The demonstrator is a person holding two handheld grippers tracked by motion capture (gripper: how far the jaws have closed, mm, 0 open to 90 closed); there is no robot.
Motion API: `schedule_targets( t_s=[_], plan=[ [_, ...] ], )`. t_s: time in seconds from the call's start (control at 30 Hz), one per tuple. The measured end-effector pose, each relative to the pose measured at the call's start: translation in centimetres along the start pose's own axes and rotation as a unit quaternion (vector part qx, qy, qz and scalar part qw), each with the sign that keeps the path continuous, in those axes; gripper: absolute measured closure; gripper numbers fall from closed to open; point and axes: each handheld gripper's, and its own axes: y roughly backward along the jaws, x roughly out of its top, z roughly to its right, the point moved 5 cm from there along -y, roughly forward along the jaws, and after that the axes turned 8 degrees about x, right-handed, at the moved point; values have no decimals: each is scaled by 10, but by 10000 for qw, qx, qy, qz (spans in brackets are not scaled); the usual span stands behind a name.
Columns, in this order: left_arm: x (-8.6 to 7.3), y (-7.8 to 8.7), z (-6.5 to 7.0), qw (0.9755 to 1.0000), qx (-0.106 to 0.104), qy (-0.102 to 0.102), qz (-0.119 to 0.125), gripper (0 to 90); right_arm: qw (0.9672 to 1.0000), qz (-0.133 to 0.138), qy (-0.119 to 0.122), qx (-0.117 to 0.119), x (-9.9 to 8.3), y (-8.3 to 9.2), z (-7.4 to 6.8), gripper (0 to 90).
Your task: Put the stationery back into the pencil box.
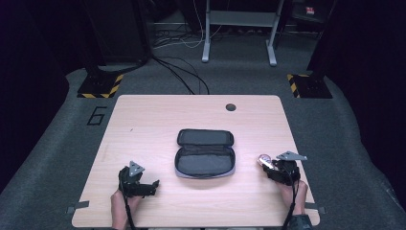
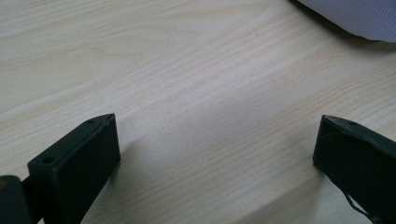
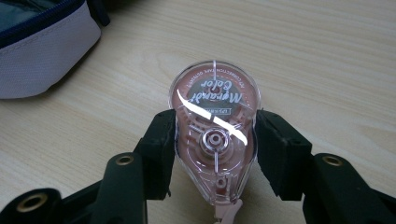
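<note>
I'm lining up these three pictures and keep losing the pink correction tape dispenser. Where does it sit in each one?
High view: the correction tape dispenser is at the table's right side, in the right gripper.
Left gripper view: not in it.
Right gripper view: centre, its sides pinched between the two black jaws.
Shared landmark: the open pencil case, top right in the left gripper view, top left in the right.

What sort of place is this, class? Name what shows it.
Probably a lab or recording studio: a light wooden table on grey carpet, black-and-yellow striped stand bases, loose black and white floor cables, and dark curtains around.
</note>
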Motion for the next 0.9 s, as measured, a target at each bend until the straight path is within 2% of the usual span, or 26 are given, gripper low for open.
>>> schedule_targets(
  t_s=[0.33, 0.77, 0.9],
  plan=[
    [0, 0, 0, 10000, 0, -5, -2, 5, 9999, 77, 70, -12, 7, 13, -4, 495],
    [0, 0, 0, 10000, -6, 0, -3, 5, 9994, 210, 288, -9, 26, 26, -15, 495],
    [0, 0, 0, 10000, -7, -1, -3, 5, 9992, 175, 368, 40, 31, 28, -19, 495]
  ],
)
